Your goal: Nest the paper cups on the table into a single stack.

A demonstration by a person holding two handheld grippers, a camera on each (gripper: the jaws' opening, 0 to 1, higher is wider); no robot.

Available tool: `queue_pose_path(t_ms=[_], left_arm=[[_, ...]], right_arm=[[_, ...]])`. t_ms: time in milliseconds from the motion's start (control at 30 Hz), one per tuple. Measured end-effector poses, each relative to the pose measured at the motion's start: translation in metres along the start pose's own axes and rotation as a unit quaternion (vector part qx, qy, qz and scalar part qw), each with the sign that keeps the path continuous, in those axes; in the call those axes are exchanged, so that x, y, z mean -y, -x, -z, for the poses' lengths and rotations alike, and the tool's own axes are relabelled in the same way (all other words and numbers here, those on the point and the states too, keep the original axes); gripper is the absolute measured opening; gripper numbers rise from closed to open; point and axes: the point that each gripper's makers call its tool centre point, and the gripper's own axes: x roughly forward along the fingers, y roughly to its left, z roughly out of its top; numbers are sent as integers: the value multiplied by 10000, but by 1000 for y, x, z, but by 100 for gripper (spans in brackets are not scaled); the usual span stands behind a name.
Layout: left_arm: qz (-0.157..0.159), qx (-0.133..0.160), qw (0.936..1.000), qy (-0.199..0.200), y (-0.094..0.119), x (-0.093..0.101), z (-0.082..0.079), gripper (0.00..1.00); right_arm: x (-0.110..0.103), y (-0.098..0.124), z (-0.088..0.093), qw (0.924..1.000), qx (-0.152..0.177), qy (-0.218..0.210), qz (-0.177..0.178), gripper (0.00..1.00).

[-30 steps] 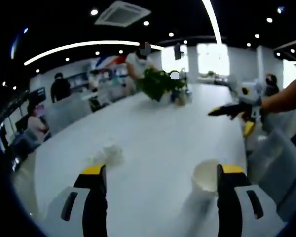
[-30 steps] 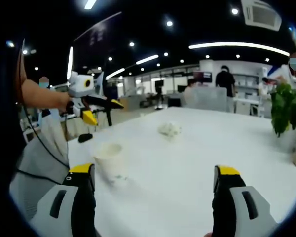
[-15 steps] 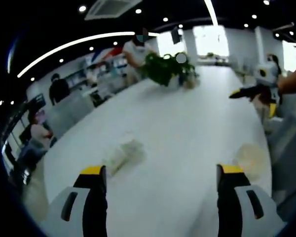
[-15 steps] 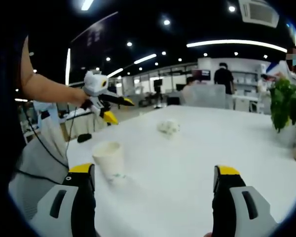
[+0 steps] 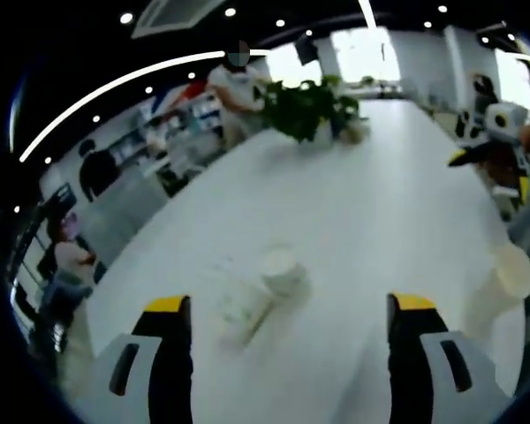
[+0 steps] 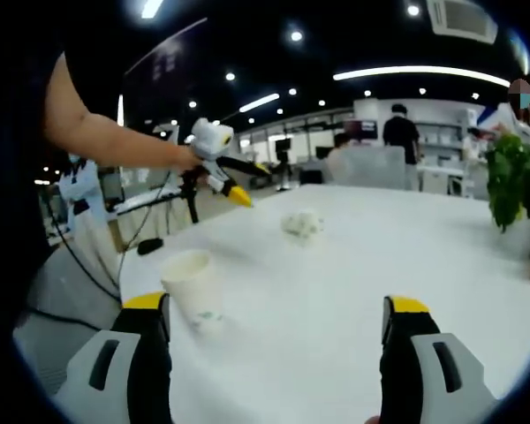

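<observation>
Approach stage, nothing gripped yet. In the left gripper view the left gripper (image 5: 283, 353) hangs with its jaws spread wide, nothing between them, aimed at a pair of cups on the white surface (image 5: 380, 203): an upright cup (image 5: 283, 272) and, touching it on the near-left side, a cup lying on its side (image 5: 243, 311). A third cup (image 5: 512, 270) stands upright well to the right of that pair, near the surface's edge. A potted plant (image 5: 307, 106) sits at the far end of the surface, well beyond all three. The right gripper (image 6: 276, 358) is likewise spread and empty in its own view, with the third cup standing just ahead of its left jaw; the pair shows farther off as a pale blur. Judgement: the left side is lining up on the pair, the right on the lone cup. The next move calls for each gripper to come down around a cup wall and pinch gently, since thin paper will likely crush. The tipped cup needs righting, or taking by its rim end, before anything can nest into it.
</observation>
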Motion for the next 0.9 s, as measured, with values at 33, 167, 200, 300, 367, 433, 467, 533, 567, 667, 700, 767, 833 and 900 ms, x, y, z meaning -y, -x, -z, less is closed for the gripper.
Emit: queue_pose_path(t_ms=[33, 167, 200, 300, 367, 433, 467, 533, 567, 667, 700, 767, 833, 900], left_arm=[[9, -33, 10000, -24, -5, -4, 2, 91], [90, -126, 9999, 56, -21, -17, 10, 94], [184, -95, 9998, 65, -26, -20, 12, 95], [247, -224, 9994, -6, -36, -32, 20, 96], [369, -248, 9990, -9, -42, -38, 21, 96], [397, -309, 9987, -61, -47, -46, 23, 95], [422, -307, 9986, -72, -49, -48, 23, 95], [511, -348, 9979, -175, -56, -54, 25, 93], [518, -349, 9978, -223, -59, -57, 25, 92], [589, -430, 9968, -336, -69, -65, 28, 90], [607, -469, 9964, -358, -72, -67, 30, 90], [631, -540, 9958, -392, -75, -67, 32, 87], [738, -561, 9950, -375, -85, -72, 38, 84], [815, -644, 9935, -463, -89, -66, 43, 82]], right_arm=[[1, -1, 0, 10000, 1, -2, 0, 98], [2, -5, 0, 10000, -34, -6, -10, 98], [2, -5, 1, 10000, -47, -20, -9, 98], [4, -8, 7, 9999, -114, -62, -6, 98], [5, -8, 10, 9998, -162, -91, 3, 98], [7, -8, 13, 9997, -197, -133, 28, 98], [7, -8, 14, 9997, -203, -154, 37, 98], [8, -8, 19, 9995, -227, -212, 70, 98], [7, -9, 21, 9994, -239, -236, 78, 98], [11, -11, 31, 9990, -347, -266, 89, 98], [13, -12, 32, 9989, -364, -287, 105, 98], [16, -12, 33, 9988, -374, -306, 127, 98], [19, -13, 31, 9987, -360, -327, 148, 98], [20, -14, 30, 9987, -365, -314, 154, 98]])
